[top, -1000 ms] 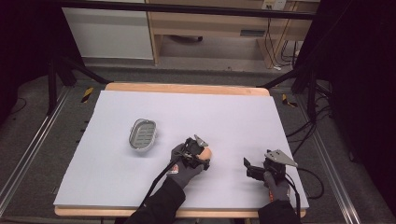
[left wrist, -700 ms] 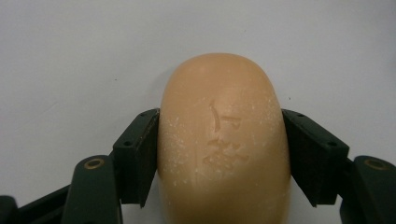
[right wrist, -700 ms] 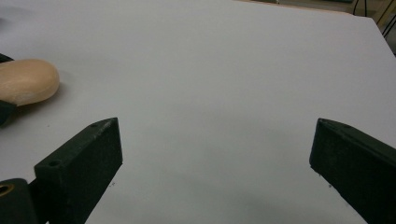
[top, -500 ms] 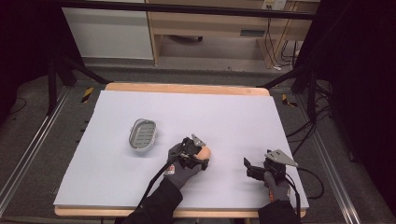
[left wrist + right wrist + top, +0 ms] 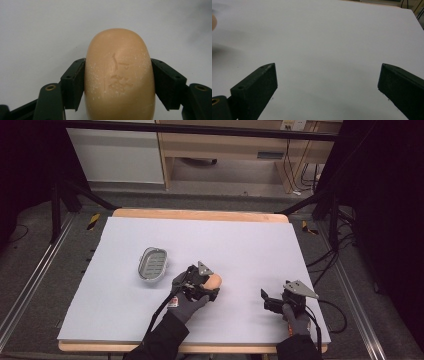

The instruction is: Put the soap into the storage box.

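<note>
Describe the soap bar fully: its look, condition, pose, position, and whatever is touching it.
The soap bar is a rounded, oblong, tan-orange block with stamped characters on its top face and pale powdery specks. It looks solid and whole. The left tool is shut on it, a black pad pressing each long side. In the high view it sits over the white sheet, right of the grey soap dish, apart from it.

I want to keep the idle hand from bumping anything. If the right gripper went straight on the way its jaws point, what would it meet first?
Probably nothing: ahead of the open right gripper lies bare white table sheet up to its far edge. The tan oval soap bar, held by the left gripper, sits off to one side.
</note>
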Motion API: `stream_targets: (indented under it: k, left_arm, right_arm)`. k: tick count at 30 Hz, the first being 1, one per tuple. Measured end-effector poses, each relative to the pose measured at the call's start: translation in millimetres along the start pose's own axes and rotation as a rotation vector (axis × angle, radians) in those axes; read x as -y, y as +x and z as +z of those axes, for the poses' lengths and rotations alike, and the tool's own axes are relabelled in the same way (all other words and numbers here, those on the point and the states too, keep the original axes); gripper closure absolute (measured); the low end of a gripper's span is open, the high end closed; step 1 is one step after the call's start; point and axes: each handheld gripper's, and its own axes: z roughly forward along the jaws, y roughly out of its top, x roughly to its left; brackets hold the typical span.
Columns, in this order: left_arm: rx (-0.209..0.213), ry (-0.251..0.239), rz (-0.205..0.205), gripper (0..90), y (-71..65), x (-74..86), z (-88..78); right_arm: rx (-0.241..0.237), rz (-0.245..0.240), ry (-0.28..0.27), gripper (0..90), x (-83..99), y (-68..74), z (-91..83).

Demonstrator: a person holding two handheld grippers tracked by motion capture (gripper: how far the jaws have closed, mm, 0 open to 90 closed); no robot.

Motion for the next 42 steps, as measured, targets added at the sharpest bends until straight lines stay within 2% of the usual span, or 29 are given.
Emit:
stream_targets:
  k: [19,30,42]
  left_arm:
    - [-0.018,-0.049,-0.007,32.0,13.8,3.9,-31.9]
    - [-0.035,-0.088,-0.044,32.0,27.0,7.9,-49.4]
    - [-0.063,-0.110,-0.068,32.1,45.8,12.1,-66.4]
  right_arm:
    - [0.003,-0.002,0.000,2.6,0.2,0.3,0.3]
    - [0.002,0.000,0.002,2.6,0.1,0.5,0.2]
    - [0.002,0.001,0.003,2.6,0.2,0.8,0.3]
